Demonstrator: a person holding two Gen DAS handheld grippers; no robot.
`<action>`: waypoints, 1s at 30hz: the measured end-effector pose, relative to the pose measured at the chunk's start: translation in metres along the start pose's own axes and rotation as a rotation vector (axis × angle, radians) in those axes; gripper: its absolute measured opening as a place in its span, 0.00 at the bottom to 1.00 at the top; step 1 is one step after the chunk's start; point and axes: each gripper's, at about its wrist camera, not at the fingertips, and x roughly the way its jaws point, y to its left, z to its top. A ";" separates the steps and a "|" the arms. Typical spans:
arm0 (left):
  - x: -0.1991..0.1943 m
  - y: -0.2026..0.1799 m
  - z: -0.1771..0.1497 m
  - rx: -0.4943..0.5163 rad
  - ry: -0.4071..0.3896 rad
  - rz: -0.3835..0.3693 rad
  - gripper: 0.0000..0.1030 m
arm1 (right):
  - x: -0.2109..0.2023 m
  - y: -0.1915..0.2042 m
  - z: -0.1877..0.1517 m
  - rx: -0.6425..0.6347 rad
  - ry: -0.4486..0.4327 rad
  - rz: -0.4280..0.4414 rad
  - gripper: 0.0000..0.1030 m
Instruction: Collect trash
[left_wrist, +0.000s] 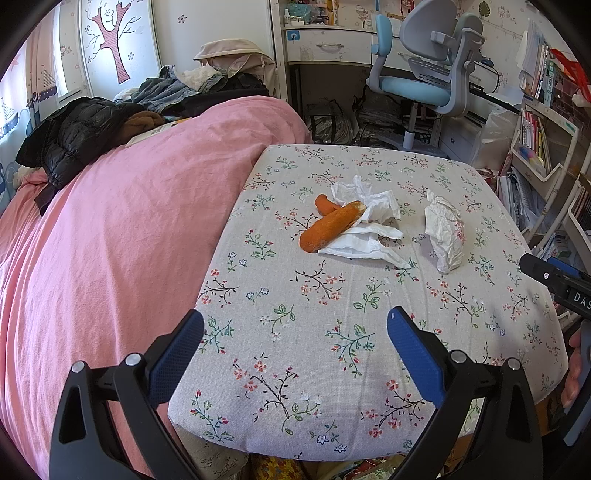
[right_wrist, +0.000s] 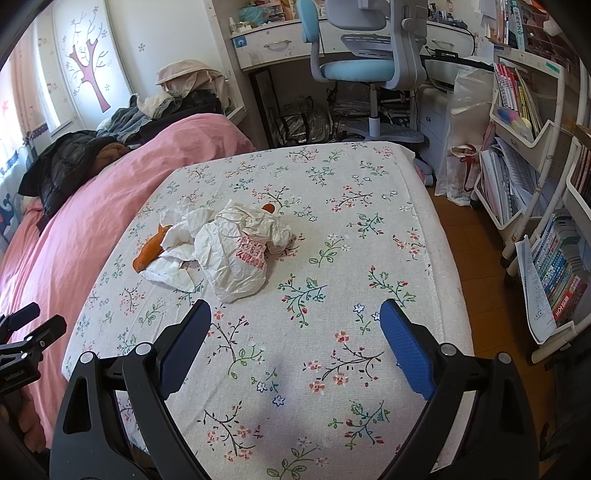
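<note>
Left wrist view: left gripper (left_wrist: 295, 328) jaws spread wide, nothing between them, hovering over the near part of the desk (left_wrist: 258, 406) with the floral cloth. Landmark = the big carrot (left_wrist: 330, 227). It lies mid-desk on crumpled white tissue (left_wrist: 365, 236); a smaller carrot piece (left_wrist: 324, 204) touches its far side. Right of the carrot, apart from the tissue, sits a crumpled white plastic bag (left_wrist: 445, 232) with red print. Right gripper (left_wrist: 554, 277) pokes in at the frame's right edge, well right of the carrot; its jaw state can't be read here. Pink bed (left_wrist: 110, 229) is left of the carrot, against the desk.

Right wrist view: right gripper (right_wrist: 295, 325) jaws also wide apart, empty, above the near desk (right_wrist: 332, 387). From here the plastic bag (right_wrist: 240, 258) sits in front of the carrot (right_wrist: 149, 251) and hides most of it; tissue (right_wrist: 177, 236) between them. A bit of orange (right_wrist: 269, 208) shows beyond the bag.

Handling guess: bag and tissue are feather-light, soft, will collapse — pinch a raised fold, not the flat edge. Bag film likely slippery. Carrot is stiff, heavier, may roll; grab across the mid-shaft.
</note>
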 end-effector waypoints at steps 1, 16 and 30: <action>0.000 0.000 0.000 0.000 0.000 0.000 0.92 | 0.000 0.000 0.000 0.000 0.000 0.000 0.87; 0.000 0.000 0.000 0.000 0.000 0.000 0.92 | 0.000 0.001 0.000 -0.004 -0.003 0.001 0.87; 0.001 0.017 0.004 -0.073 0.004 -0.013 0.92 | 0.004 0.011 0.002 -0.049 0.003 0.005 0.87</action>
